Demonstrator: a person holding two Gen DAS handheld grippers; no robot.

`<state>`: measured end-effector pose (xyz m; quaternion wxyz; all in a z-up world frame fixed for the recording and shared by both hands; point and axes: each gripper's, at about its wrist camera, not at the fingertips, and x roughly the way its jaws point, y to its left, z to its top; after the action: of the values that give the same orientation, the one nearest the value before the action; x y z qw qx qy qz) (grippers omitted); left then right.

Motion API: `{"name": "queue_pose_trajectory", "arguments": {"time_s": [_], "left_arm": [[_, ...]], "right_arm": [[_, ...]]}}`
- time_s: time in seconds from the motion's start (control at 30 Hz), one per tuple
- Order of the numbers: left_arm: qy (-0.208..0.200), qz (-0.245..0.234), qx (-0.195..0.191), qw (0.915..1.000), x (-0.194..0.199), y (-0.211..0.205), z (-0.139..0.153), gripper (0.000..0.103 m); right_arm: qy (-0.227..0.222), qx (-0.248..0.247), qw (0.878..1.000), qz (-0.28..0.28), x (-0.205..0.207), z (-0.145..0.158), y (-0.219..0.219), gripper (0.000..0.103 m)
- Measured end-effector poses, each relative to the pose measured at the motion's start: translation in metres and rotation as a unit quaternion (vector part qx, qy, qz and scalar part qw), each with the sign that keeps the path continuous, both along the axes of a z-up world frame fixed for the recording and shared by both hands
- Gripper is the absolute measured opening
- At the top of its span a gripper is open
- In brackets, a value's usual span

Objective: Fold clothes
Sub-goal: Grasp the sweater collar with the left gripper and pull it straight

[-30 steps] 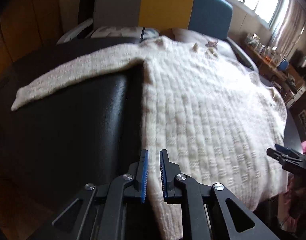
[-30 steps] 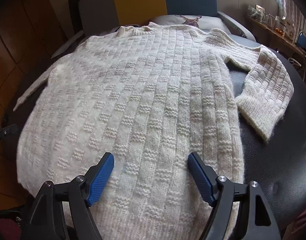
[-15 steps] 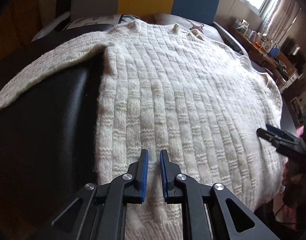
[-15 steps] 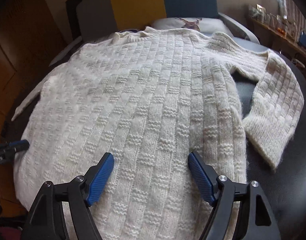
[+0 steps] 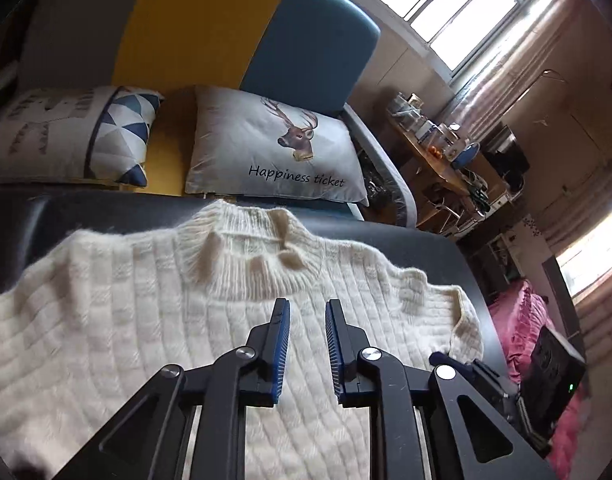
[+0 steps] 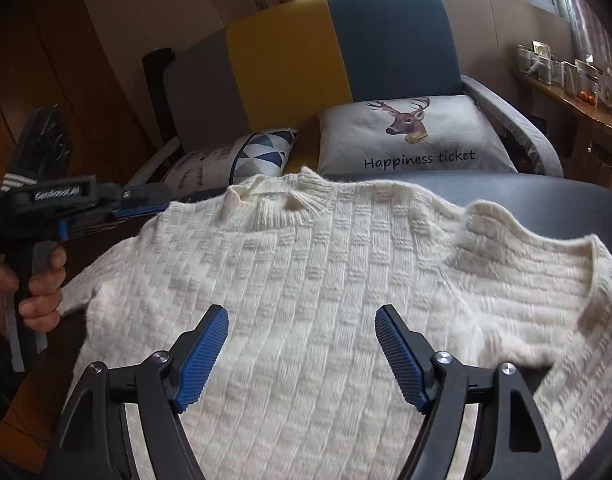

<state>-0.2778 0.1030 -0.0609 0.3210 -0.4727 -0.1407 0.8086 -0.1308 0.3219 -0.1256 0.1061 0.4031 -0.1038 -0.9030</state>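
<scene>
Both tongs have advanced toward the sweater [image 6: 326, 280] collar on the dark table [image 6: 546, 196]: left tongs [image 5: 307, 346] narrow, right tongs [image 6: 302, 354] wide.

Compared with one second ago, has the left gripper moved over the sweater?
Yes. The left gripper has moved forward from the hem up the sweater toward its collar, closer to the deer pillow.

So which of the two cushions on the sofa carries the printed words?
The deer cushion, on the blue side of the sofa, reads "Happiness ticket". The other cushion shows blue triangles.
</scene>
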Motion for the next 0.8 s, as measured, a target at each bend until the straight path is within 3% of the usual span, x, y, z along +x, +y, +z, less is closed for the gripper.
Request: {"name": "queue_pose_trajectory", "arguments": {"time_s": [0.17, 0.3, 0.57, 0.67, 0.7, 0.73, 0.8], "left_arm": [[-0.054, -0.027, -0.004, 0.9982, -0.075, 0.043, -0.032, 0.023], [-0.083, -0.041, -0.008, 0.9957, -0.110, 0.064, -0.052, 0.023], [-0.106, -0.062, -0.041, 0.9916, -0.131, 0.085, -0.078, 0.024], [-0.106, -0.084, -0.026, 0.9905, -0.131, 0.088, -0.078, 0.024], [-0.100, -0.095, -0.014, 0.9903, -0.128, 0.091, -0.074, 0.022], [-0.094, -0.106, -0.001, 0.9900, -0.126, 0.093, -0.069, 0.009], [-0.058, -0.119, 0.021, 0.9909, -0.118, 0.100, -0.053, 0.005]], "right_arm": [[-0.034, -0.017, 0.999, -0.005, -0.048, -0.034, 0.010, 0.078], [-0.031, -0.052, 0.998, -0.012, -0.050, -0.056, 0.016, 0.078], [-0.006, -0.118, 0.993, -0.011, -0.042, -0.061, 0.031, 0.079], [-0.004, -0.126, 0.992, -0.011, -0.040, -0.061, 0.032, 0.079], [-0.003, -0.129, 0.992, -0.011, -0.040, -0.061, 0.032, 0.079], [-0.003, -0.131, 0.991, -0.011, -0.040, -0.061, 0.033, 0.079], [-0.002, -0.132, 0.991, -0.011, -0.040, -0.062, 0.033, 0.079]]}}
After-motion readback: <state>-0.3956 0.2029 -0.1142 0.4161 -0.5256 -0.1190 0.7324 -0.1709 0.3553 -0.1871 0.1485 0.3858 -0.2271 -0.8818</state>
